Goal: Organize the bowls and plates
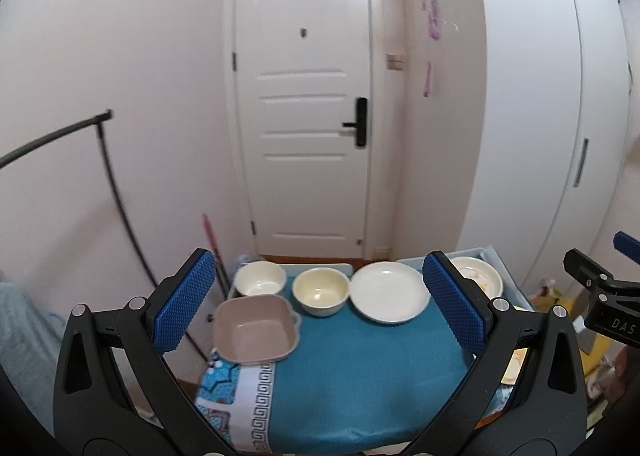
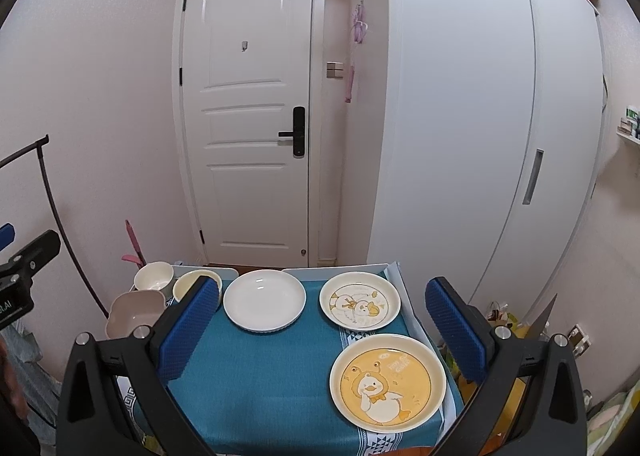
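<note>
Sitting on the teal cloth [image 2: 256,384] are all the dishes, and the plain white plate [image 2: 264,300] is serving as the landmark near the far middle of it. Just left of that plate a cream bowl [image 1: 321,290] is standing, its rim almost touching the plate's. Left again, a second cream bowl [image 1: 259,279] is resting at the far left corner, and nearer than it a square beige dish [image 1: 255,327] is lying at the cloth's left edge, overhanging slightly. Right of the white plate, a little apart, a plate with two ducks [image 2: 359,303] is lying flat, and nearer than that, a larger plate with one yellow duck [image 2: 387,381] is sitting at the right edge.

The left gripper [image 1: 318,300] is hovering above the cloth with its jaws spread wide and nothing between the blue pads [image 1: 185,302]. The right gripper [image 2: 322,330] is hanging likewise, jaws wide apart, holding nothing.

Beyond the white plate a white door [image 2: 248,104] is standing shut, with a white wardrobe [image 2: 460,116] to its right.
</note>
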A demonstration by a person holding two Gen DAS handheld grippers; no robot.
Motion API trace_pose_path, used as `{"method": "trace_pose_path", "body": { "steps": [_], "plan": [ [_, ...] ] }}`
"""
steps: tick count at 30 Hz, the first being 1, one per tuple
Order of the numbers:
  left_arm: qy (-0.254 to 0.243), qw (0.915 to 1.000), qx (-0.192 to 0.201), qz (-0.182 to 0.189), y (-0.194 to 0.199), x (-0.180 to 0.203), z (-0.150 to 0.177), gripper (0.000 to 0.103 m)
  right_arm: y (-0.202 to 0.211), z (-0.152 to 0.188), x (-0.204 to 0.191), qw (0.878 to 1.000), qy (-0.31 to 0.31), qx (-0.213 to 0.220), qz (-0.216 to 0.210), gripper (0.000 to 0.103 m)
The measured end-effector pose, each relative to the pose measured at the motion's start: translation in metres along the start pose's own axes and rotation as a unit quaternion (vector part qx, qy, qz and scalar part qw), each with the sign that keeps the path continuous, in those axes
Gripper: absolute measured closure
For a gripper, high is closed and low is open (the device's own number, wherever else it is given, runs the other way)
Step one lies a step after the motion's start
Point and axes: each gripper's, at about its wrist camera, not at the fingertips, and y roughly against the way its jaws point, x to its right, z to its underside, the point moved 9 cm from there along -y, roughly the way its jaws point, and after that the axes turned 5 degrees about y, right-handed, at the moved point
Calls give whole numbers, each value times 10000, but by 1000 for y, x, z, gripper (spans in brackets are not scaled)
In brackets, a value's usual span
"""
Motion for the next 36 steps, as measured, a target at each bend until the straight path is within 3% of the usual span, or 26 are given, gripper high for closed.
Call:
{"method": "trace_pose_path", "body": {
  "steps": [4,9,14,18,22,26,32,36],
  "plan": [
    [10,9986,-218,485,-28,15,5,0,-16,15,15,9995,-220,-217,108,0],
    [30,9923,-833,919,-73,51,33,0,-36,51,49,9955,-698,-542,345,0],
    [-471,9782,-1499,1360,-109,112,77,0,-51,101,91,9893,-998,-973,442,0],
    [-678,9499,-2373,1918,-138,171,131,0,-71,149,127,9789,-1388,-1429,461,0],
    [-855,9204,-3201,2076,-170,220,197,2,-101,193,153,9654,-1798,-1884,120,5],
    [-1186,8965,-3745,2048,-192,250,248,11,-133,232,169,9455,-2164,-2405,-372,23],
    [-1048,8603,-4514,2126,-218,270,302,32,-172,264,177,9225,-2318,-2928,-972,49],
    [-1090,8487,-4767,2013,-226,278,324,48,-188,273,181,9152,-2259,-3103,-1230,63]
  ]
}}
